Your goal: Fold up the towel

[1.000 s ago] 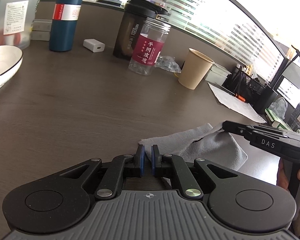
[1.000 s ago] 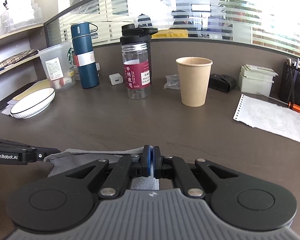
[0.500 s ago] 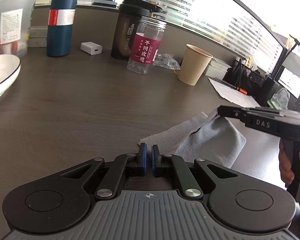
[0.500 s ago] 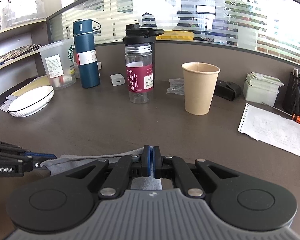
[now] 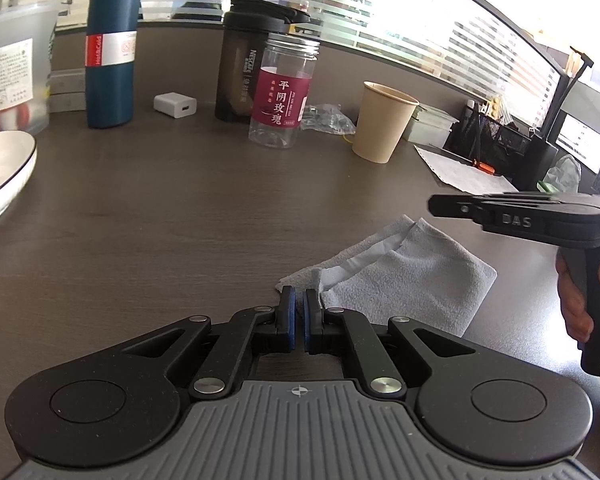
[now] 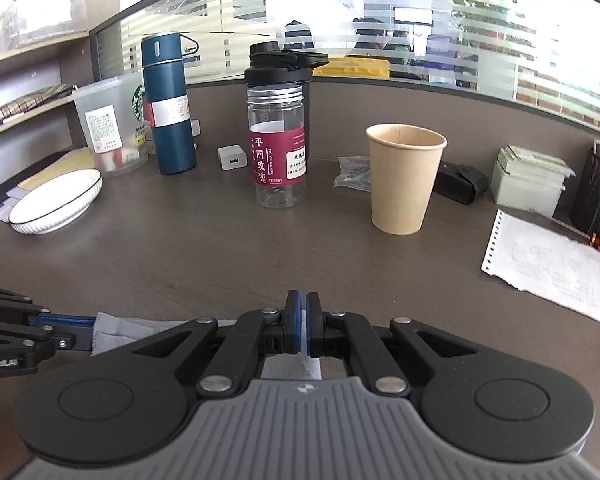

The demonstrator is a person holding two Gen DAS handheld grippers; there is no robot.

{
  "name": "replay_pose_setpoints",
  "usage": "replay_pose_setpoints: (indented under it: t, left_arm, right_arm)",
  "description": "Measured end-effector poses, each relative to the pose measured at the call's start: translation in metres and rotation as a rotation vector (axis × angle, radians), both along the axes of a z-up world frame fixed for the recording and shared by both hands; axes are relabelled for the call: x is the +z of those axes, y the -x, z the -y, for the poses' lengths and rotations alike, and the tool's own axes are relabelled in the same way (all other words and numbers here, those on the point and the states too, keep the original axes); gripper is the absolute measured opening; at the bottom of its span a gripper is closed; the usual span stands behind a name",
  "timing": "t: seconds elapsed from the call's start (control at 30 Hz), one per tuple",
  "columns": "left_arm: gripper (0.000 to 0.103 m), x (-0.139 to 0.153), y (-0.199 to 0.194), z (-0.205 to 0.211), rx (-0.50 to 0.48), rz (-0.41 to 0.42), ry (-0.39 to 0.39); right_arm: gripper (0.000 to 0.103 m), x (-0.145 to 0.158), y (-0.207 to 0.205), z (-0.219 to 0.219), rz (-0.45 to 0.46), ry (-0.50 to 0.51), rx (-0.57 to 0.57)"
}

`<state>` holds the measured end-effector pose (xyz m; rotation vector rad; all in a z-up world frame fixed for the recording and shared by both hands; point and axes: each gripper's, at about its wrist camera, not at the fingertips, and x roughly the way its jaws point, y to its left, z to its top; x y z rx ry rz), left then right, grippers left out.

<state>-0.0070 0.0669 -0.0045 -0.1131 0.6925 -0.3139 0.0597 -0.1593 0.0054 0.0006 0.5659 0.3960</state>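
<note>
The grey towel (image 5: 404, 276) lies folded on the dark wood surface (image 5: 172, 216), near the paper cup (image 5: 384, 128). The left claw (image 5: 299, 312) hovers at its near-left corner, pads a narrow gap apart, holding nothing. The right claw (image 6: 302, 320) is pressed together above the towel's right side, empty

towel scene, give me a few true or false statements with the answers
1. The grey towel lies on the desk. True.
2. The paper cup is tipped over. False: it stands upright.
3. The left tool has a narrow gap between its pads. True.
4. The blue flask stands right of the paper cup. False: it stands left, past the clear jar.
5. The right tool is wide open. False: it is shut, and what it pinches cannot be seen.
</note>
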Motion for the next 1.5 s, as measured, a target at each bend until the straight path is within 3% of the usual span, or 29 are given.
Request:
replay_pose_setpoints:
  t: [0.1, 0.3, 0.37, 0.57, 0.77, 1.2, 1.37, 1.5]
  left_arm:
    - [0.016, 0.0, 0.001, -0.007, 0.014, 0.003, 0.054]
    - [0.018, 0.005, 0.006, -0.017, 0.008, 0.026, 0.145]
    - [0.018, 0.005, 0.007, -0.016, -0.003, 0.024, 0.15]
    - [0.033, 0.004, 0.015, -0.009, -0.042, 0.033, 0.149]
    - [0.035, 0.002, 0.014, -0.011, -0.039, 0.024, 0.159]
    - [0.031, -0.003, 0.005, -0.009, -0.007, 0.005, 0.14]
    - [0.026, -0.003, 0.003, -0.005, -0.007, 0.007, 0.127]
    - [0.014, -0.003, 0.001, -0.005, 0.004, 0.006, 0.124]
  right_arm:
    - [0.008, -0.001, 0.004, 0.004, -0.004, -0.006, -0.003]
    - [0.008, -0.005, 0.007, 0.003, -0.007, -0.009, 0.015]
    - [0.01, -0.006, 0.008, 0.003, -0.008, -0.01, 0.021]
    - [0.012, -0.009, 0.004, 0.004, -0.02, -0.015, 0.033]
    - [0.014, -0.009, 0.004, 0.004, -0.02, -0.023, 0.046]
    - [0.014, -0.013, 0.003, 0.003, -0.03, -0.021, 0.057]
    - [0.014, -0.013, 0.002, 0.003, -0.033, -0.021, 0.062]
    - [0.014, -0.014, 0.002, 0.003, -0.035, -0.022, 0.064]
